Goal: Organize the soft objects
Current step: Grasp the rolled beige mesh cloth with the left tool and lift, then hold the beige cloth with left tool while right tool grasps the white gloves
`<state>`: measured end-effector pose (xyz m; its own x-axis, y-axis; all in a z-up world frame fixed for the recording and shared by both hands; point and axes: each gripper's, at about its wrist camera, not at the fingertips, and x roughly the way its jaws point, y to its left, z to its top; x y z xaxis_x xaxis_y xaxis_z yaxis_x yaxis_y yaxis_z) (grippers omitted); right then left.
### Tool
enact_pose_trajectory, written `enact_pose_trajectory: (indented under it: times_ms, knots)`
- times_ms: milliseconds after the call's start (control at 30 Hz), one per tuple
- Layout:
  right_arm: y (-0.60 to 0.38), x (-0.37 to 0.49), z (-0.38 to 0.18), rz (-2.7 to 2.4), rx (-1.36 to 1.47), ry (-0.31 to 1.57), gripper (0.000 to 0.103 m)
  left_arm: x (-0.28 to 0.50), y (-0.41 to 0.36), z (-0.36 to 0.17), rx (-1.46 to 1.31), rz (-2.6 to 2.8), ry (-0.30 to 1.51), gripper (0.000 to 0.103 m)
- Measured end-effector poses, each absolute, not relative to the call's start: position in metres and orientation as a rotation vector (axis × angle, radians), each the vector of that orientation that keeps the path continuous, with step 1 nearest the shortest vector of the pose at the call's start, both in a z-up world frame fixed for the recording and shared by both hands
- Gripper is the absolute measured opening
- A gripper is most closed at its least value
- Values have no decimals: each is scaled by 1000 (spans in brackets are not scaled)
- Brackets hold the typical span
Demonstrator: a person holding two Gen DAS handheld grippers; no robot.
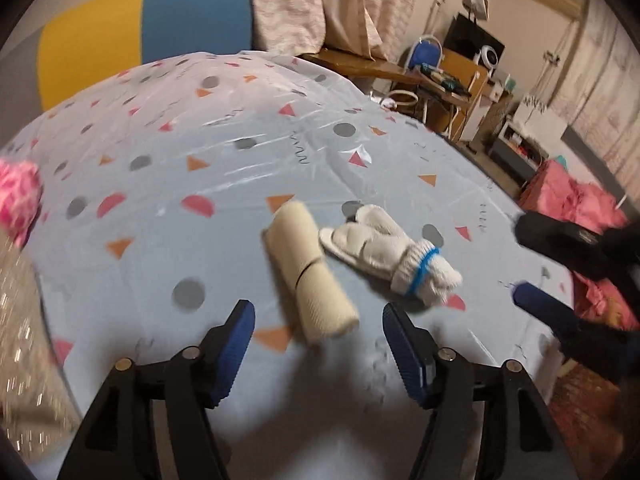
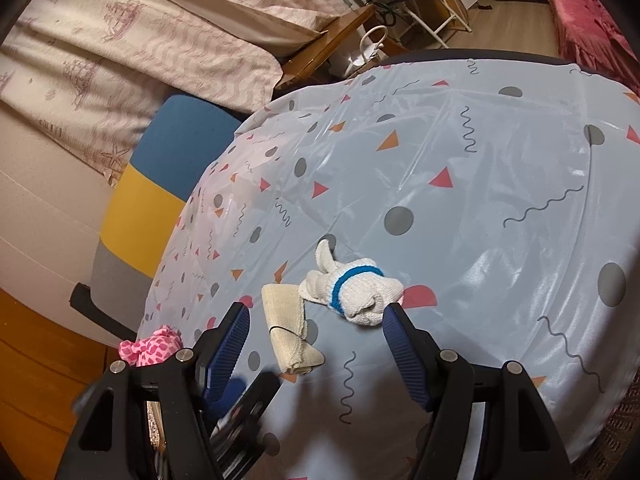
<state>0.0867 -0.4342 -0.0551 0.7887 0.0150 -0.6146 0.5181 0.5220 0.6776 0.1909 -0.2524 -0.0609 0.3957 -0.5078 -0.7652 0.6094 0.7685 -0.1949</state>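
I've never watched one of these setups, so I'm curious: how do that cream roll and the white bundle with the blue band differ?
The cream roll is a plain, smooth cylinder of beige cloth; the white bundle is chunky knit, looks like gloves, with finger-like ends sticking out. The bundle is cinched by a blue band; the roll shows only a thin dark line across it. The roll looks tidier, the bundle lumpier. Both are soft, pale, and lie side by side on the patterned tablecloth.

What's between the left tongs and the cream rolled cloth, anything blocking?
Nothing visible. The left tongs are open, and the cream rolled cloth lies just ahead on the tablecloth, its near end reaching between the fingertips. The white glove bundle sits to its right, close but off the approach line.
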Motion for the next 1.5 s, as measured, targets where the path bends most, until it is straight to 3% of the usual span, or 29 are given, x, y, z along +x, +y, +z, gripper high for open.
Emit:
enact_pose_trajectory:
  times_ms: [167,267,300,333,367,633,933,1033,1167,1500]
  knots:
    - [-433,91,-58,-291,1008,620,71,219,-290,-76,193,-680,949,76]
    - [-431,93,-58,-282,1000,629,71,243,-303,-97,236,-605,1033,72]
    - [-431,94,-59,-281,1000,634,71,250,-304,-105,250,-565,1070,53]
    - [-431,95,-60,-279,1003,640,71,254,-303,-110,239,-552,1086,41]
    - [-431,95,-60,-278,1005,643,71,253,-298,-108,223,-554,1040,23]
    - [-428,97,-61,-290,971,666,71,227,-250,-108,231,-568,986,23]
    - [-424,103,-67,-297,952,726,71,146,-155,-106,170,-536,963,24]
    - [-419,109,-70,-280,929,762,71,122,-129,-104,158,-513,959,27]
    - [-412,116,-72,-279,883,802,71,100,-113,-101,165,-527,958,50]
    - [-410,119,-76,-320,845,843,71,100,-115,-97,228,-505,906,56]
